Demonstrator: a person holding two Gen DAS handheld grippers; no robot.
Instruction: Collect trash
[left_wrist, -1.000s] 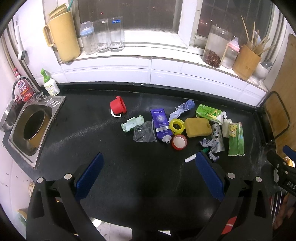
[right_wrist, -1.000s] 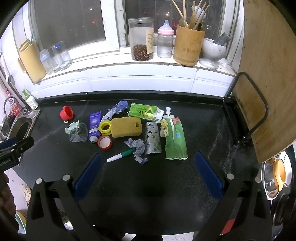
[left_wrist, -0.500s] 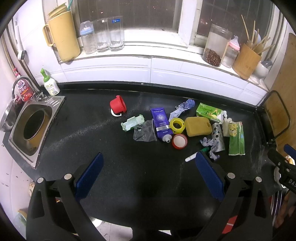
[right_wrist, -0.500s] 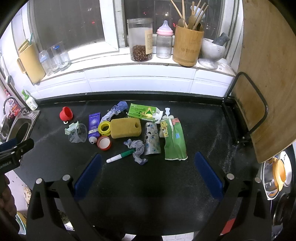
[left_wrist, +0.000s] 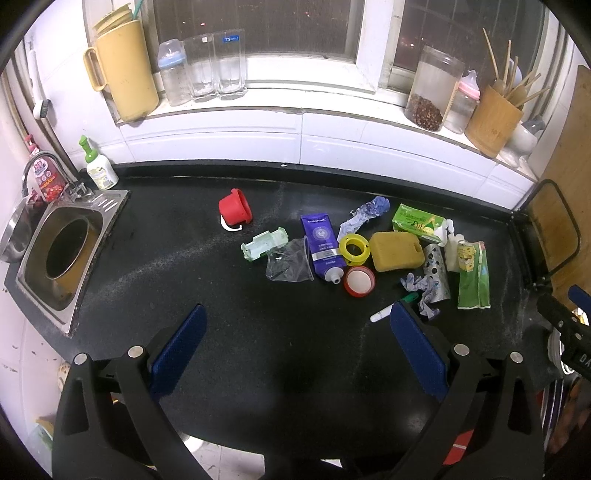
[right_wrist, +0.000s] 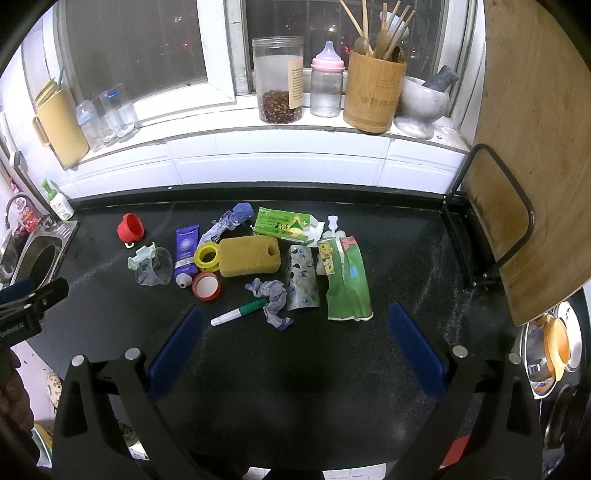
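Trash lies in a cluster on the black counter (left_wrist: 166, 280): a red cap (left_wrist: 234, 206), a pale green plastic piece (left_wrist: 264, 243), a clear crushed cup (left_wrist: 290, 260), a purple tube (left_wrist: 321, 243), a yellow tape ring (left_wrist: 354, 249), a red-rimmed lid (left_wrist: 359, 282), a yellow sponge (right_wrist: 248, 256), a green carton (right_wrist: 282, 225), a green pouch (right_wrist: 347, 280), a green-capped marker (right_wrist: 240, 312) and crumpled blue wrappers (right_wrist: 273, 297). My left gripper (left_wrist: 295, 349) hovers open near the counter's front edge. My right gripper (right_wrist: 295, 349) is open too, short of the marker and pouch.
A steel sink (left_wrist: 61, 251) sits at the counter's left end with a soap bottle (left_wrist: 98, 170) behind it. The windowsill holds a yellow jug (left_wrist: 125, 70), glasses, a jar (right_wrist: 280, 79), a baby bottle and a bamboo utensil holder (right_wrist: 375, 92). A wooden board (right_wrist: 532, 155) leans at right.
Both views have drawn back slightly, so the trash cluster sits a little farther from the fingers. Nothing on the counter has moved and both grippers stay open.
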